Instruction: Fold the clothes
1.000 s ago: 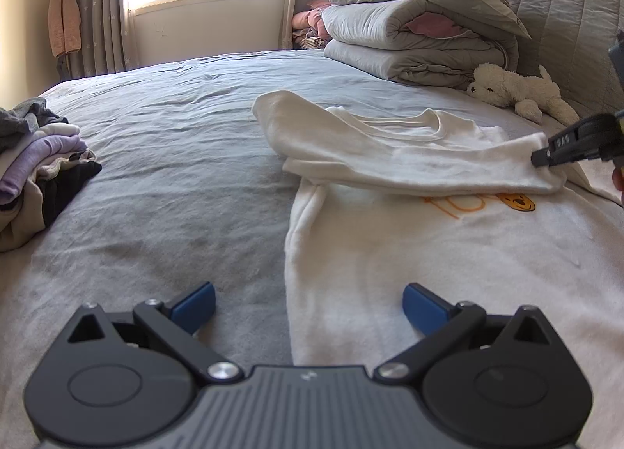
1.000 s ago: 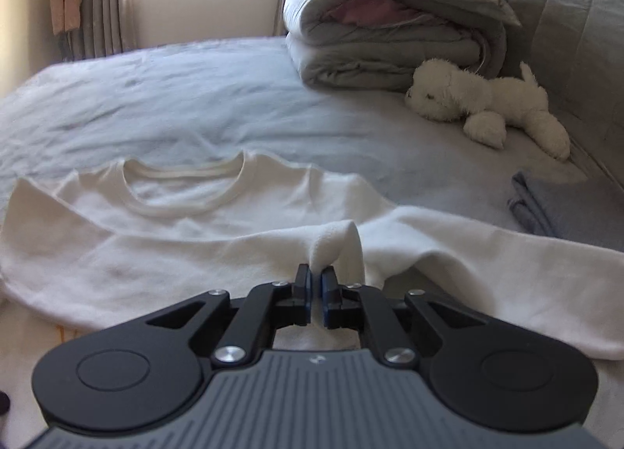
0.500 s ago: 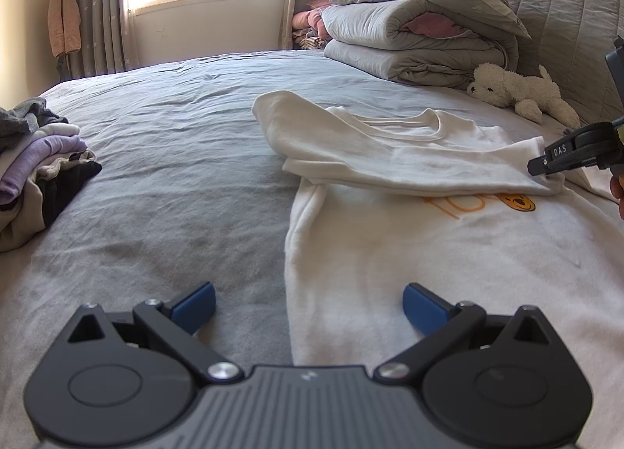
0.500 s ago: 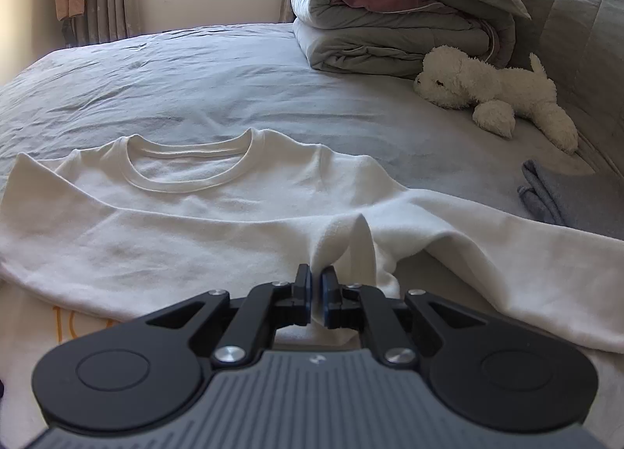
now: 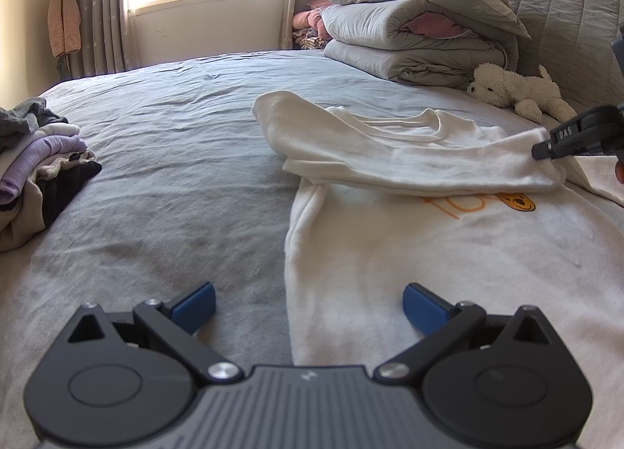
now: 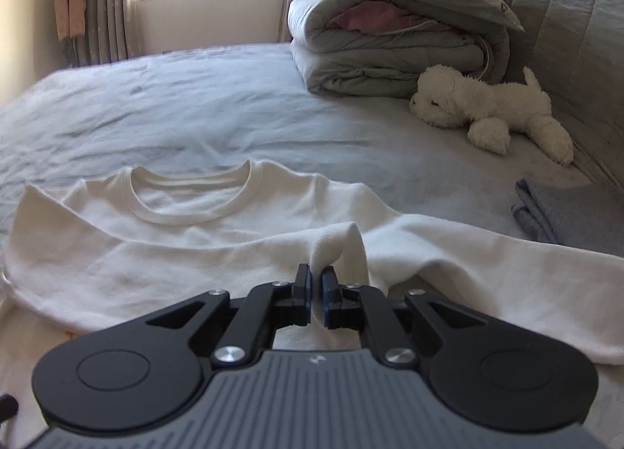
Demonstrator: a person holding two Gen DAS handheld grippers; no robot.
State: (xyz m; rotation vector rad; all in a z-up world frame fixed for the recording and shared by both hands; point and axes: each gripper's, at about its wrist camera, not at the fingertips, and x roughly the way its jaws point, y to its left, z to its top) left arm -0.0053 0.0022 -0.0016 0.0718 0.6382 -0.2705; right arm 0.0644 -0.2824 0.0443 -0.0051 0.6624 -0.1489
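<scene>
A white long-sleeved shirt [image 5: 390,238] with an orange print lies spread on the grey bed, its left sleeve [image 5: 390,160] folded across the chest. My right gripper [image 6: 316,280] is shut on the cuff end of that sleeve [image 6: 335,246], holding it pinched just above the shirt body; it also shows at the right edge of the left wrist view as the right gripper [image 5: 546,151]. My left gripper [image 5: 308,303] is open, low over the shirt's hem edge, with nothing between its blue pads. The neckline [image 6: 187,195] faces up.
A heap of clothes [image 5: 35,160] lies at the bed's left side. Folded quilts [image 5: 421,36] and a white plush dog [image 5: 518,92] sit by the quilted headboard. A folded grey cloth [image 6: 565,211] lies right of the shirt. Grey sheet [image 5: 175,184] spreads between heap and shirt.
The right gripper, still pinching the sleeve cuff, has lifted and pulled back slightly, so the sleeve end stands higher over the shirt. The left gripper has not moved.
</scene>
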